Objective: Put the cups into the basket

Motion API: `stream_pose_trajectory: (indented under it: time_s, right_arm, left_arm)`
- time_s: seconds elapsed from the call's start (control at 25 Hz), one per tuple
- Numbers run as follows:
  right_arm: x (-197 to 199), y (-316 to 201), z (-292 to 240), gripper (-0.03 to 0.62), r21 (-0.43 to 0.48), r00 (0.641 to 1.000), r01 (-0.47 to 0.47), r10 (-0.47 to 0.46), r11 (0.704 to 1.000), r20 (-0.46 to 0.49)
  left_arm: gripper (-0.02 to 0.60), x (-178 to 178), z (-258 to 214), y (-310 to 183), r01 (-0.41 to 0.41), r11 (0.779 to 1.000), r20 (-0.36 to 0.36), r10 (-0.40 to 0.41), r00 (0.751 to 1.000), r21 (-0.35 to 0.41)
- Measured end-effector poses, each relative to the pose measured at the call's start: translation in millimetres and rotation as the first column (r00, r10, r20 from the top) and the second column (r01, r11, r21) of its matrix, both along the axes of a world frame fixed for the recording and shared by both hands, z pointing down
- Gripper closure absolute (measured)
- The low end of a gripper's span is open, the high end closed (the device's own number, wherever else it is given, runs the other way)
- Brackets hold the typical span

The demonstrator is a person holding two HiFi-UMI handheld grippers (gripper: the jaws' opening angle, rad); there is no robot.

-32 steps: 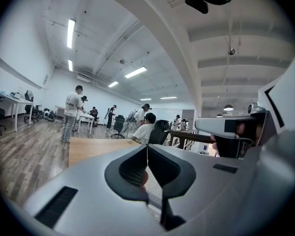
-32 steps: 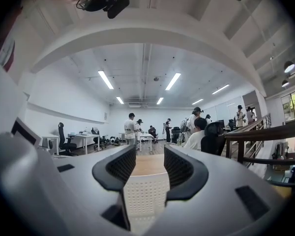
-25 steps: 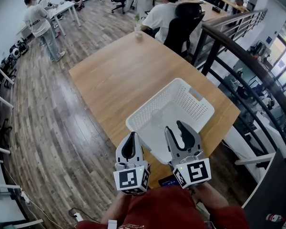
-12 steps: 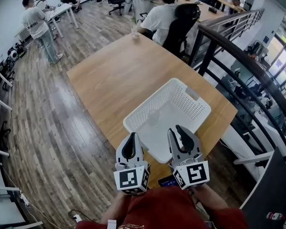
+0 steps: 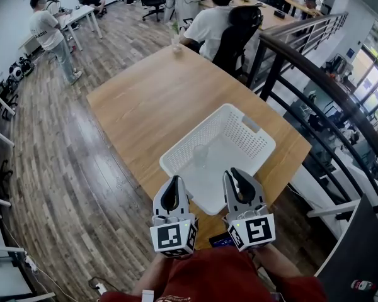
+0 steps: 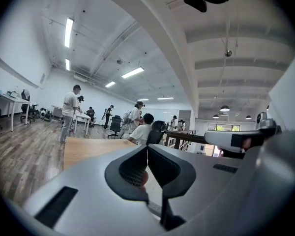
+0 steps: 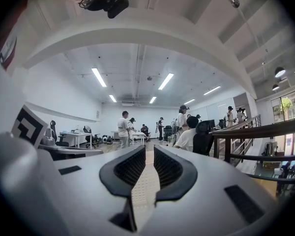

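A white perforated basket (image 5: 255, 145) stands on the wooden table (image 5: 145, 93), near its front right corner. One clear cup (image 5: 200, 155) stands upright inside it, toward the left wall. My left gripper (image 5: 172, 184) is held level at the table's near edge, left of the basket, with its jaws shut and nothing in them (image 6: 147, 147). My right gripper (image 5: 237, 176) hovers over the basket's near corner. Its jaws have just been closing and now stand a narrow slit apart (image 7: 148, 150), with nothing between them. Through that slit only the basket's mesh (image 7: 143, 193) shows.
A small cup-like object (image 5: 175, 44) sits at the table's far end, beside a seated person (image 5: 208, 24) in a black chair. A dark railing (image 5: 302, 61) runs along the right. A person stands at the far left (image 5: 50, 33). A phone (image 5: 218, 239) lies by the table's near edge.
The right gripper's jaws have narrowed from wide apart to a thin slit. The basket and table have slid slightly up and left in the head view. The left gripper looks unchanged.
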State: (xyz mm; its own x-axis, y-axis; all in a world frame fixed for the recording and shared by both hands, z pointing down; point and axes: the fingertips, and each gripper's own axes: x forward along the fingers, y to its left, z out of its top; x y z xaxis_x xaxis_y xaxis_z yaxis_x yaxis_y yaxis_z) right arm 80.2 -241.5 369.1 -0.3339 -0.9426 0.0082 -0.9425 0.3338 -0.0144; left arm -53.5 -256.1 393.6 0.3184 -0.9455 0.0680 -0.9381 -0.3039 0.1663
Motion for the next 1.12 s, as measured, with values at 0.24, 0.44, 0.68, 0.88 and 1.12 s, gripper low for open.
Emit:
stream_pose_trajectory:
  time_s: [0.24, 0.44, 0.68, 0.88, 1.12]
  right_arm:
    - [5, 1, -1, 0.557, 0.005, 1.000, -0.009, 0.008, 1.000, 0.013]
    - [6, 0, 2, 0.571, 0.005, 1.000, -0.005, 0.005, 1.000, 0.020]
    - [10, 2, 4, 0.583, 0.007, 1.000, -0.014, 0.014, 1.000, 0.014]
    - [14, 3, 6, 0.583, -0.005, 0.999, -0.027, 0.027, 1.000, 0.024]
    - [16, 5, 7, 0.583, -0.012, 0.999, -0.034, 0.034, 0.999, 0.021]
  left_arm:
    - [0.573, 0, 2, 3, 0.014, 1.000, -0.001, -0.014, 1.000, -0.005]
    - [0.574, 0, 0, 6, 0.026, 1.000, 0.001, -0.026, 1.000, 0.000]
    - [0.574, -1, 1, 11, 0.032, 0.999, 0.002, -0.032, 0.999, -0.001]
    - [0.574, -1, 1, 15, 0.038, 0.999, 0.001, -0.038, 0.999, -0.002]
    - [0.574, -4, 0, 20, 0.047, 0.999, 0.012, -0.047, 0.999, -0.003]
